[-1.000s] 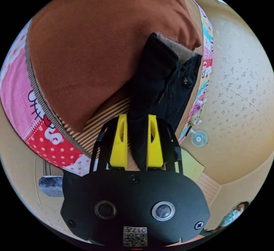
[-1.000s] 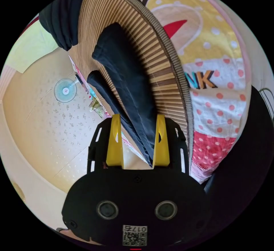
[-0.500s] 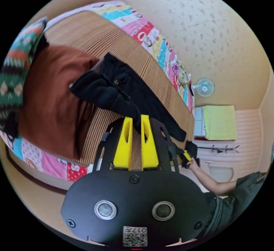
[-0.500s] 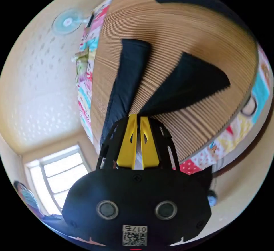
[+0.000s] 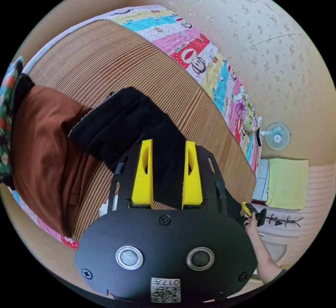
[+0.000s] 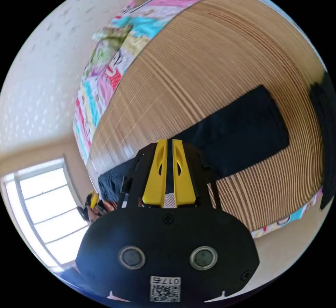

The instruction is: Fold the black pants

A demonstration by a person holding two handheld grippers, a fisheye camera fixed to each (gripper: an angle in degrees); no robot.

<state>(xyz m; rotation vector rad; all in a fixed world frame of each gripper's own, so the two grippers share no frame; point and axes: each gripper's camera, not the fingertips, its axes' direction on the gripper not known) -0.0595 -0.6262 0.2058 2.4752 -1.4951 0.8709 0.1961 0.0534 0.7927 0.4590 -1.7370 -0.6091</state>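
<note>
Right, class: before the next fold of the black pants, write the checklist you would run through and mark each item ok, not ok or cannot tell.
1. Black pants lie on the striped mat: ok.
2. Left gripper jaws apart, free to take a new hold: ok.
3. Right gripper has let go; its jaws are nearly closed, with dark cloth between the tips: cannot tell.
4. Pant leg lies flat and straight: ok.
5. Waist end kept off the brown cushion; they seem to meet: cannot tell.
6. No folds are bunched under the left gripper; its body hides that part: cannot tell.
</note>
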